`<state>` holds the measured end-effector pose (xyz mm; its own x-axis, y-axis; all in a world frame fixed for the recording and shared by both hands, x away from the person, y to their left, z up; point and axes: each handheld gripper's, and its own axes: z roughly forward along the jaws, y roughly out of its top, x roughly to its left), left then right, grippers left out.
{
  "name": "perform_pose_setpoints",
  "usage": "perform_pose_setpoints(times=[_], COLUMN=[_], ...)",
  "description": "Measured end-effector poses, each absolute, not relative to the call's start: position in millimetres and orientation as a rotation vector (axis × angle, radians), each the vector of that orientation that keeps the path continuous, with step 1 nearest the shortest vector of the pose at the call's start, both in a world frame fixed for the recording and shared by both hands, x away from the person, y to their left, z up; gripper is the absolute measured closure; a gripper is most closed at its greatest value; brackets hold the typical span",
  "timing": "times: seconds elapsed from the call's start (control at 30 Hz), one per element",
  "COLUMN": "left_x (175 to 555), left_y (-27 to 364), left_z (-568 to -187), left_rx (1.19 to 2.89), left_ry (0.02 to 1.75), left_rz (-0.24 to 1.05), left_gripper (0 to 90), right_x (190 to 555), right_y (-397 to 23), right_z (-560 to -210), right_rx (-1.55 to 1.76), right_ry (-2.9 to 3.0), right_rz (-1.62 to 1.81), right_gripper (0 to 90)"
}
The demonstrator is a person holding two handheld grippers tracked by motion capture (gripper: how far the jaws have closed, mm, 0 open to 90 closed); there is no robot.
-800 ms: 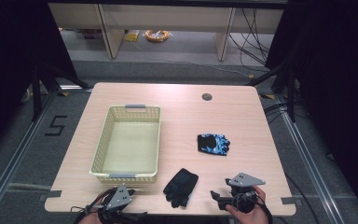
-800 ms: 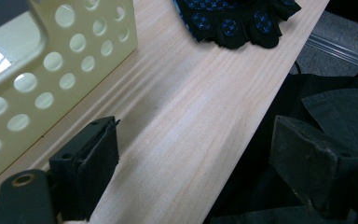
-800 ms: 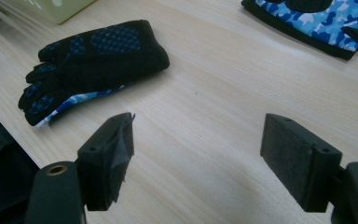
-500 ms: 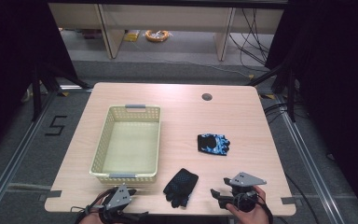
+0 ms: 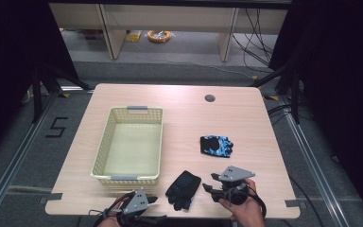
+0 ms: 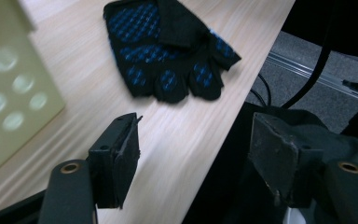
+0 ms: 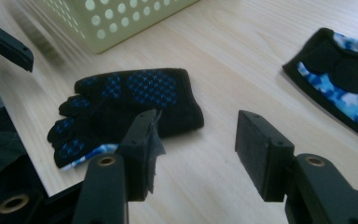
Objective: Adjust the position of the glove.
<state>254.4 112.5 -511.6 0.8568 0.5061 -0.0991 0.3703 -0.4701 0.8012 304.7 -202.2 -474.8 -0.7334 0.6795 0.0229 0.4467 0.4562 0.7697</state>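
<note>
Gloves lie on a pale wooden bench point(image 5: 179, 101) between two handheld grippers at its near edge. The right gripper point(image 5: 213, 185) is held in a person's hand point(image 5: 244, 208); its fingers point(image 7: 144, 149) stand apart with nothing between them, only bare bench showing in the gap. A black glove with blue dots point(image 5: 183, 188) lies flat just beyond and to the left of those fingers, close to them but not touched. A second glove, black with a blue camouflage pattern point(image 5: 216, 145), lies farther off, ahead of the right fingers and to their right.

The left gripper point(image 5: 150, 200) sits low at the bench edge. Its fingers point(image 6: 121, 156) are also spread and empty, one over the wood and the other past the edge. The dotted glove lies ahead of them, apart from both. A cream perforated basket point(image 5: 105, 151) stands to the left of these fingers, its corner close by.
</note>
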Motion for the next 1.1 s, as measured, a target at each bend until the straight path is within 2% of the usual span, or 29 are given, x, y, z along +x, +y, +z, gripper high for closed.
perform_pose_setpoints(times=[0.3,0.37,0.4,0.43,0.73,0.93,1.1], left_x=[257,258,260,260,268,275,278], left_y=[80,74,74,70,57,57,61], left_z=[-508,-511,-511,-512,-516,-516,-517], left_rx=[2.156,2.162,2.204,2.180,2.267,2.273,2.263], left_ry=[0.542,0.557,0.518,0.551,0.510,0.508,0.529], left_rz=[0.218,0.209,0.255,0.217,0.263,0.291,0.316], left_gripper=[43.7,47.0,49.3,49.6,55.0,73.1,82.6], right_x=[342,348,350,353,366,371,372], right_y=[-177,-172,-170,-168,-158,-149,-154], right_z=[-476,-479,-480,-482,-491,-499,-505], right_rx=[0.958,0.967,0.966,0.973,1.010,1.048,1.086], right_ry=[2.477,2.497,2.498,2.512,2.545,2.636,2.629], right_rz=[1.155,1.150,1.148,1.137,1.134,1.018,1.125], right_gripper=[59.6,60.2,60.2,60.5,60.6,62.3,75.2])
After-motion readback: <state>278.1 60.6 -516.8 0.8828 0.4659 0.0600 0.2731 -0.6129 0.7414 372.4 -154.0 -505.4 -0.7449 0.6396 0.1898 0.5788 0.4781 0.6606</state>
